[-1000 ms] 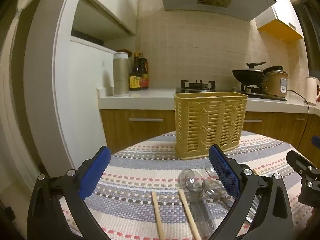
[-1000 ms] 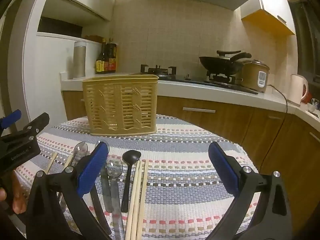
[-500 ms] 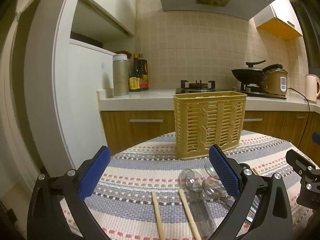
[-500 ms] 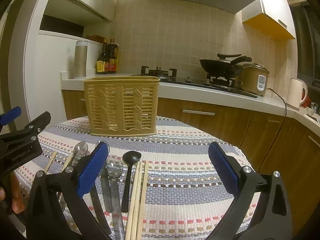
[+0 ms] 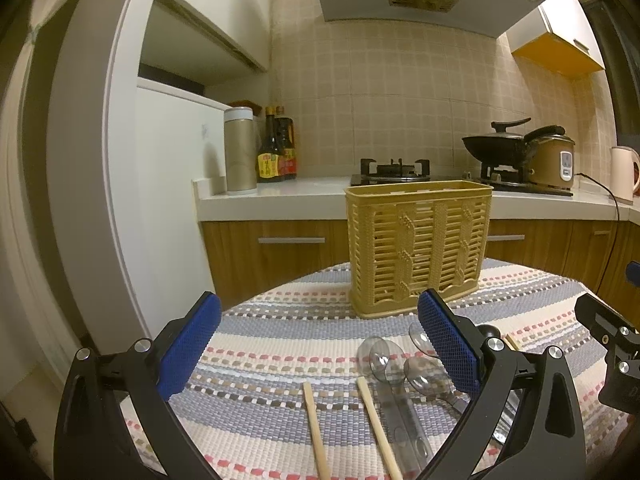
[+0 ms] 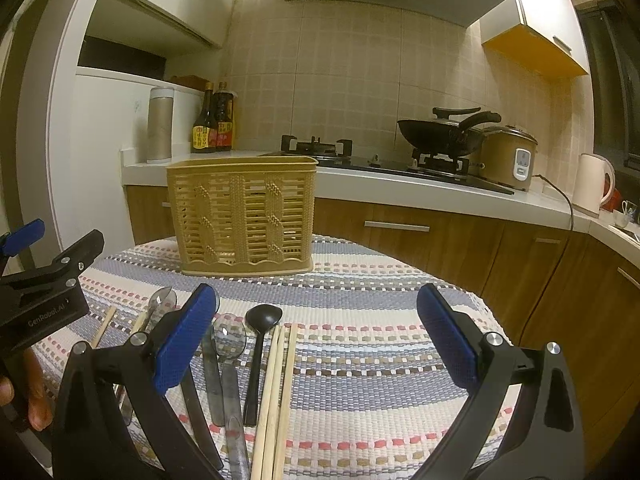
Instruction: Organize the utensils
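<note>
A tan slotted utensil basket (image 5: 418, 246) stands upright at the far side of the striped table mat; it also shows in the right wrist view (image 6: 242, 216). Utensils lie flat in front of it: clear plastic spoons (image 5: 386, 358), two wooden chopsticks (image 5: 314, 424), a black spoon (image 6: 258, 344), a metal spoon (image 6: 230, 344) and a bundle of chopsticks (image 6: 280, 392). My left gripper (image 5: 320, 350) is open and empty above the chopsticks. My right gripper (image 6: 316, 346) is open and empty above the chopstick bundle.
The table is round with a striped woven mat (image 6: 360, 344). Behind it runs a kitchen counter (image 5: 280, 196) with bottles (image 5: 276, 152), a gas stove (image 5: 394, 170), a wok (image 6: 444, 134), a rice cooker (image 6: 506, 158) and a kettle (image 6: 592, 184). A white fridge (image 5: 160, 200) stands left.
Both grippers have tilted or risen slightly, so the basket sits a little lower in both views. Nothing on the table has moved and both stay open.
</note>
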A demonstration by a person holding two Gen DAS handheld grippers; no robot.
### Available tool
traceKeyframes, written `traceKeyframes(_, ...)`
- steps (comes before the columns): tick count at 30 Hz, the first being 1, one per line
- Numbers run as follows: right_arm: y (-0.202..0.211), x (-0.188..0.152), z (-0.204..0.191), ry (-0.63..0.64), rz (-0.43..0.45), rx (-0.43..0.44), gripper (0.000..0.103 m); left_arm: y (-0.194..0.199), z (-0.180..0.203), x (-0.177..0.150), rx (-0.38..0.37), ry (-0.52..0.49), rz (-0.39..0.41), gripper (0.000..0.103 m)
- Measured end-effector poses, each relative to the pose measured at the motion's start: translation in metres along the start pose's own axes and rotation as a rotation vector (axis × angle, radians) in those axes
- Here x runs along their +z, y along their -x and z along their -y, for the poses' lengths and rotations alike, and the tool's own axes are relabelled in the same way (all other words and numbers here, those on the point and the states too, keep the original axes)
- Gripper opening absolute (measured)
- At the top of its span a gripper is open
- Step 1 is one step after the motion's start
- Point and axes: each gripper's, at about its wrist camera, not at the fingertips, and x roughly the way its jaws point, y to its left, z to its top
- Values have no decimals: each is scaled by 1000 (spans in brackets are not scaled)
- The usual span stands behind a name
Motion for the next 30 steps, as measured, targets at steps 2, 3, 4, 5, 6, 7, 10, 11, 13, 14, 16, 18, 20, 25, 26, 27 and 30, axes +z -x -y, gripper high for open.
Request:
traceKeyframes(2, -2, 1, -1, 1, -4, -2, 95, 0, -2, 0, 0, 8, -2, 96)
traceKeyframes(3, -2, 1, -2, 2, -4, -2, 95, 0, -2, 0, 1, 9, -2, 96)
traceKeyframes(4, -2, 1, -2, 2, -5, -4, 95, -1, -2, 1, 1, 9, -2, 96)
traceKeyframes(5, -2, 1, -2, 0, -6, -7, 95, 0, -2, 1, 2, 6, 0, 96)
traceKeyframes(6, -3, 1, -2, -1, -8, -9, 95, 0, -1, 0, 3, 3, 2, 96)
traceKeyframes(7, -4, 1, -1, -6, -12, -10, 95, 0, -1, 1, 3, 1, 3, 96)
traceKeyframes(10, -6, 1, 2, -21, -22, -7, 95, 0, -1, 0, 3, 0, 3, 96)
traceKeyframes(11, -6, 1, 2, -25, -23, -7, 95, 0, -1, 0, 3, 2, 3, 96)
traceKeyframes(13, -7, 0, 2, -26, -25, -6, 95, 0, -1, 0, 2, 6, -1, 96)
traceKeyframes(14, -7, 0, 2, -24, -25, -5, 95, 0, -2, 0, 1, 8, -2, 96)
traceKeyframes(16, -7, 0, 1, -20, -22, -5, 95, 0, -2, 1, 1, 9, -3, 96)
traceKeyframes(18, -7, 0, 1, -18, -21, -6, 95, 0, -2, 1, 1, 7, -2, 96)
traceKeyframes(20, -7, 0, 1, -22, -24, -5, 95, 0, -2, 1, -1, 6, -2, 96)
traceKeyframes(25, -8, -1, 2, -29, -28, -4, 95, -1, -3, 1, -1, 8, -3, 96)
traceKeyframes(26, -8, -1, 1, -28, -28, -4, 95, 0, -3, 1, -1, 8, -3, 96)
traceKeyframes(27, -8, -1, 1, -27, -28, -3, 95, -1, -3, 1, -1, 8, -3, 96)
traceKeyframes(30, -8, -1, 1, -24, -28, -3, 95, -1, -3, 1, -1, 7, -4, 96)
